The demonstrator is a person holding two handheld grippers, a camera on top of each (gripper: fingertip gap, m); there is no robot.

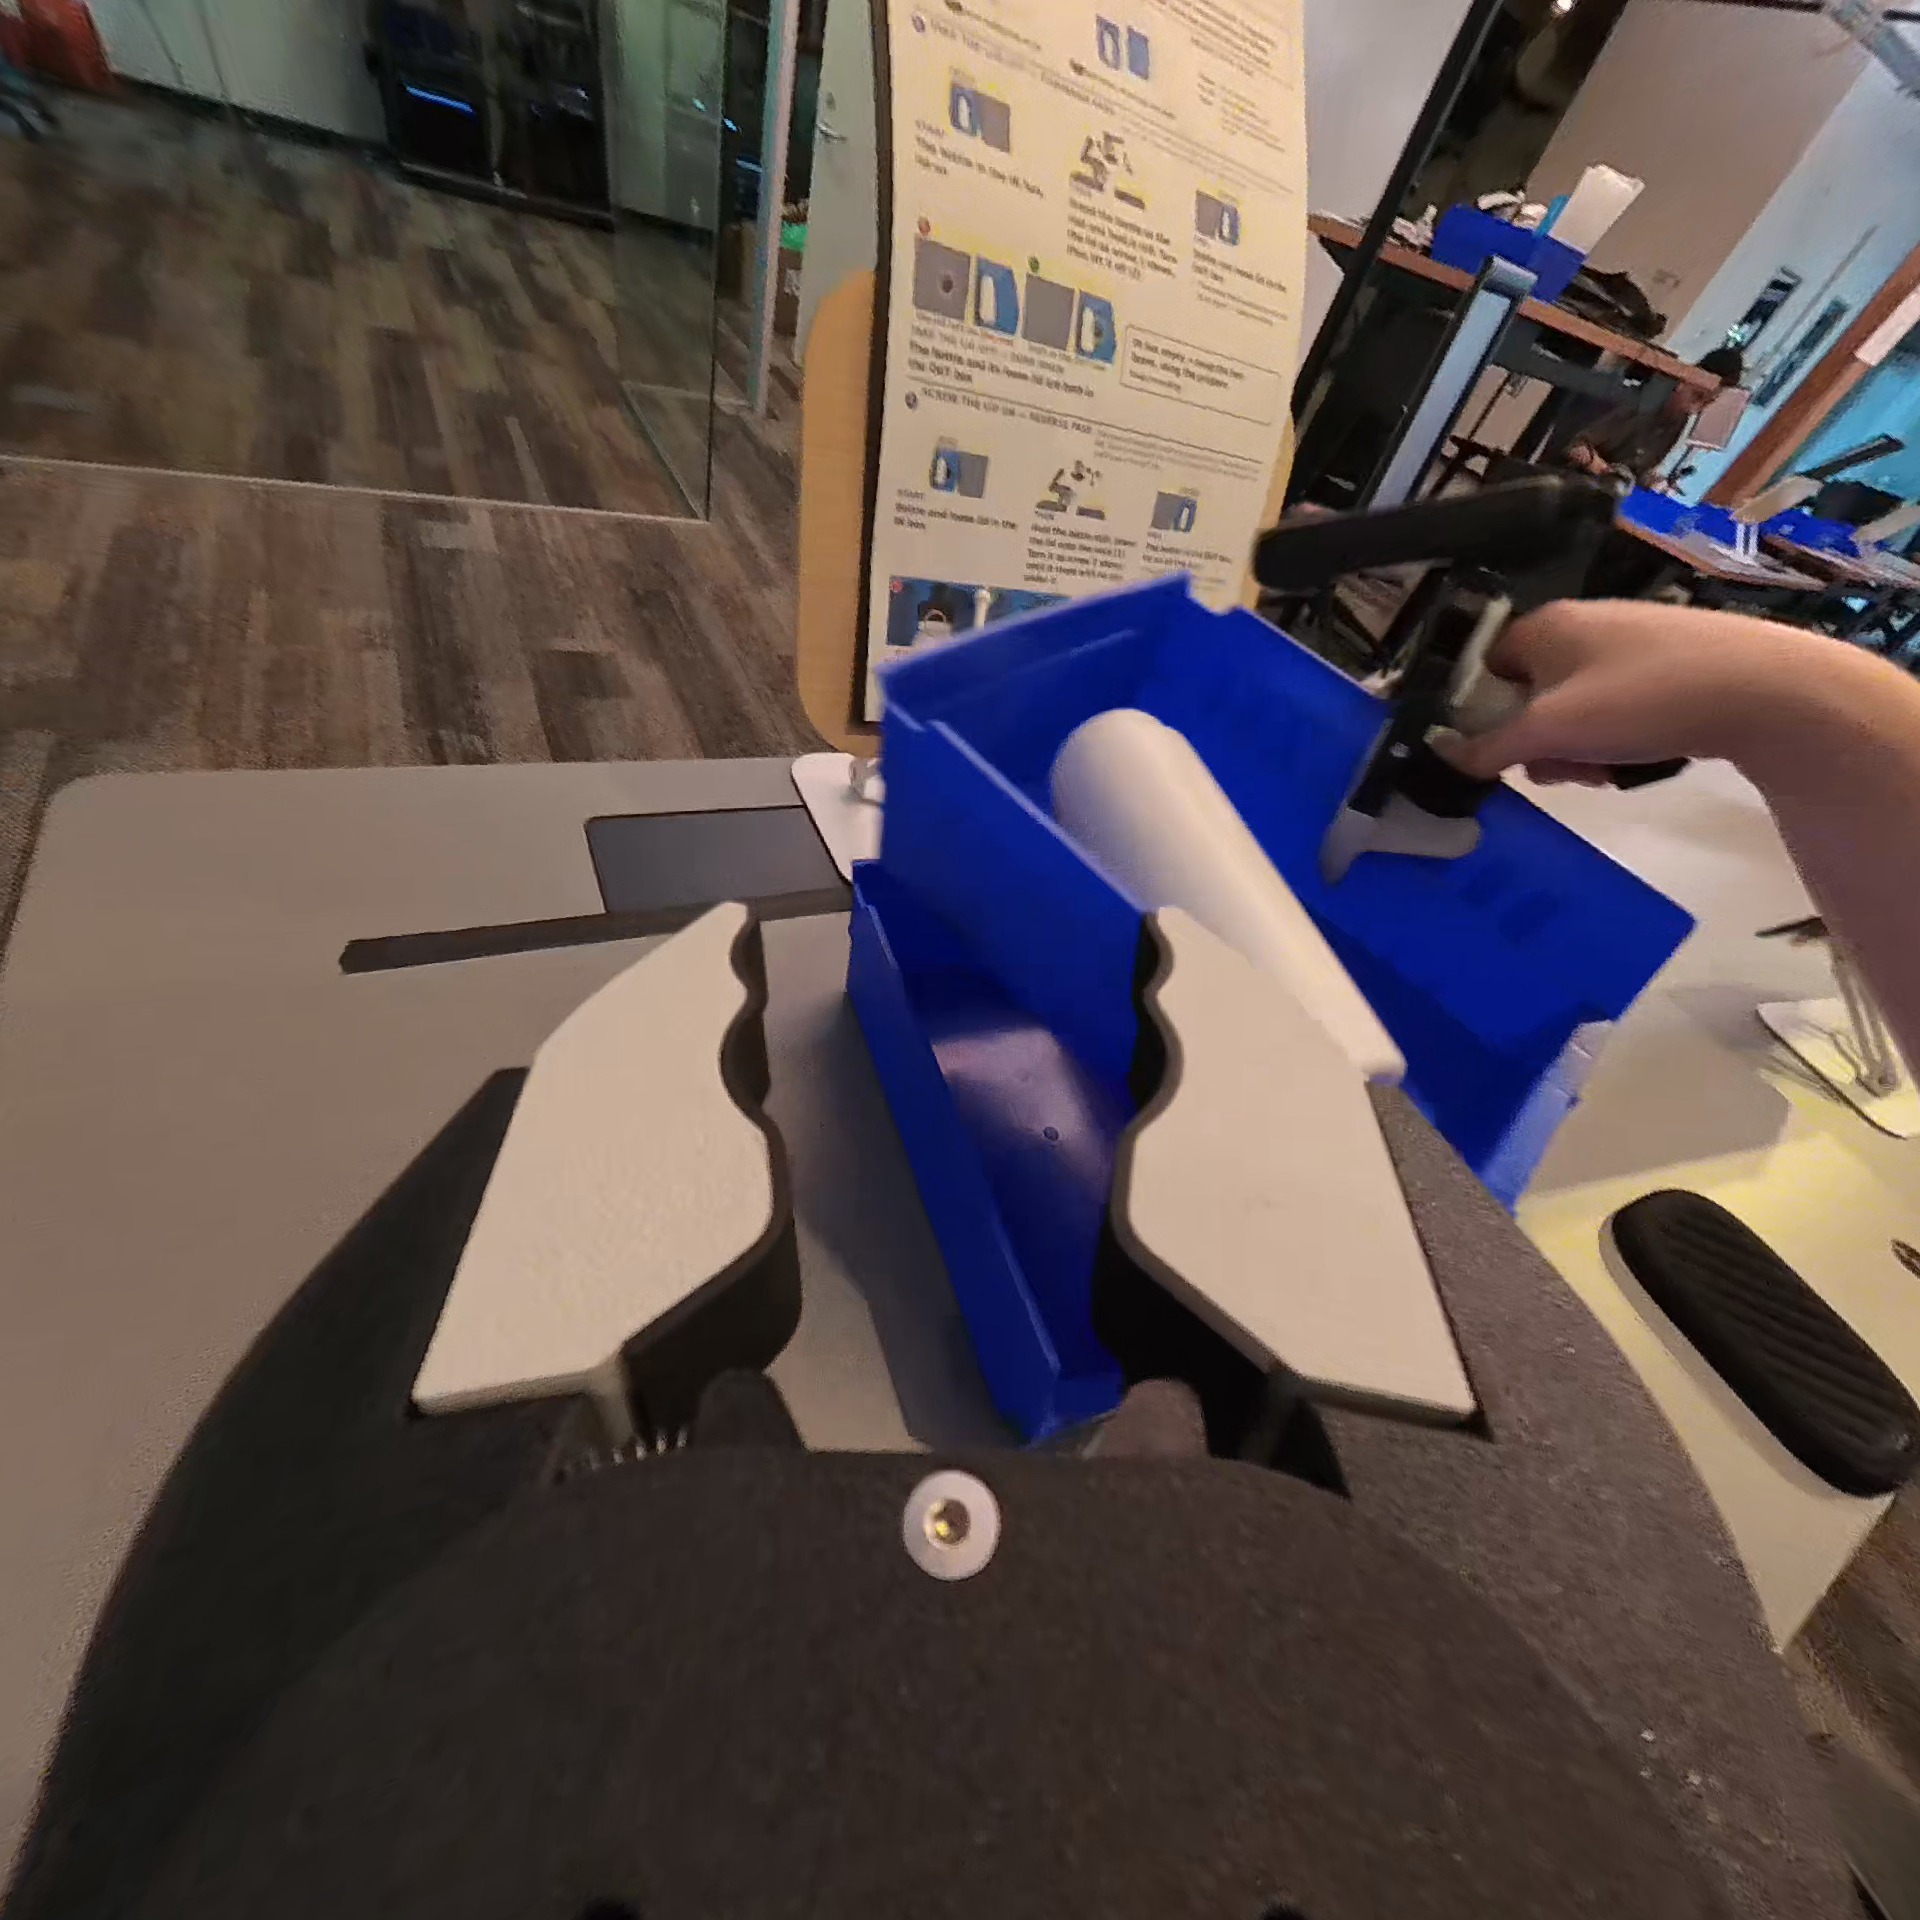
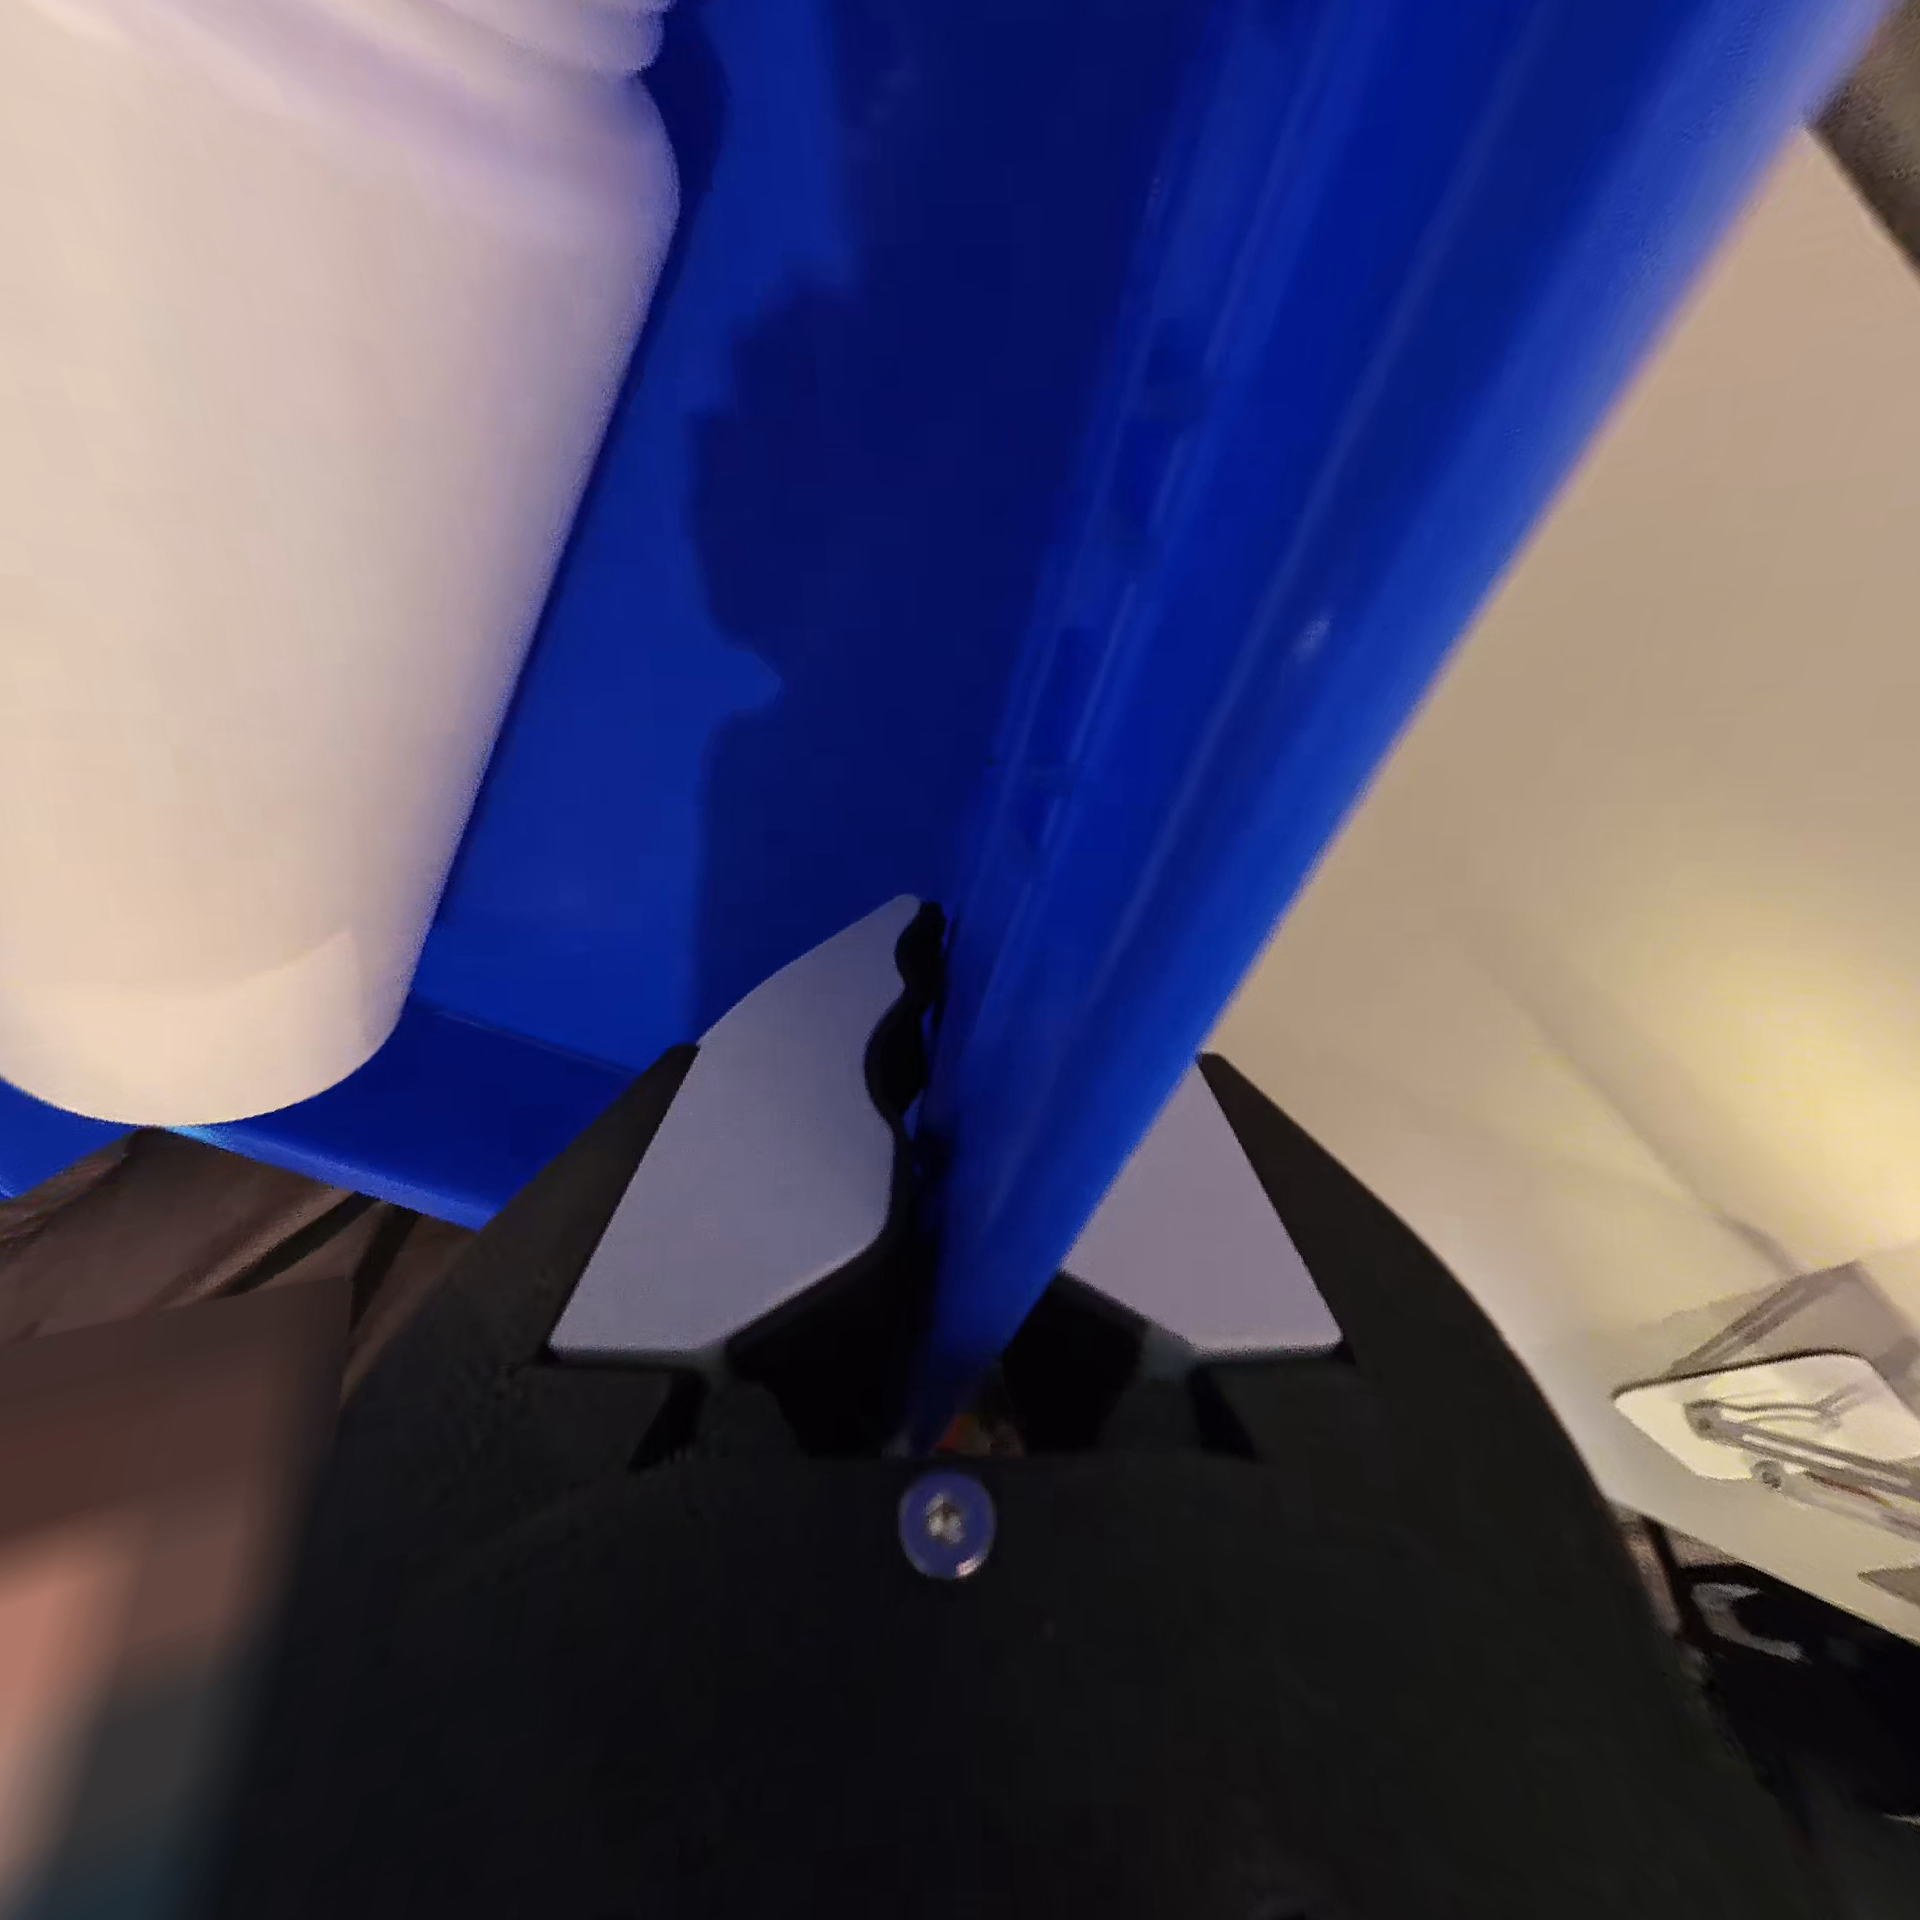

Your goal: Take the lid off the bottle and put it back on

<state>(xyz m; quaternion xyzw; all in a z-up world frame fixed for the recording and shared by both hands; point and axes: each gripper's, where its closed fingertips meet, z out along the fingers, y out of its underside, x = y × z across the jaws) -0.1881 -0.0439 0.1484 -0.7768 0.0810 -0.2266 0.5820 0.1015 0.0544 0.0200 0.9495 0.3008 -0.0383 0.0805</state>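
A white bottle (image 1: 1174,842) lies inside a blue bin (image 1: 1455,935) that is tilted up off the table. My right gripper (image 1: 1351,842) is shut on that bin's side wall and holds it tilted. In the right wrist view the right gripper (image 2: 925,935) pinches the blue wall (image 2: 1143,623), and the bottle (image 2: 291,520) lies at the left on the bin floor. A second blue bin (image 1: 987,1143) stands just in front. My left gripper (image 1: 945,925) is open, its fingers either side of this bin's left wall. I cannot make out the lid.
A grey table (image 1: 260,987) carries a dark pad (image 1: 707,852). A tall instruction board (image 1: 1081,312) stands behind the bins. A person's hand (image 1: 1662,696) holds the right gripper. A black armrest (image 1: 1766,1340) and a white stand base (image 1: 1849,1049) are on the right.
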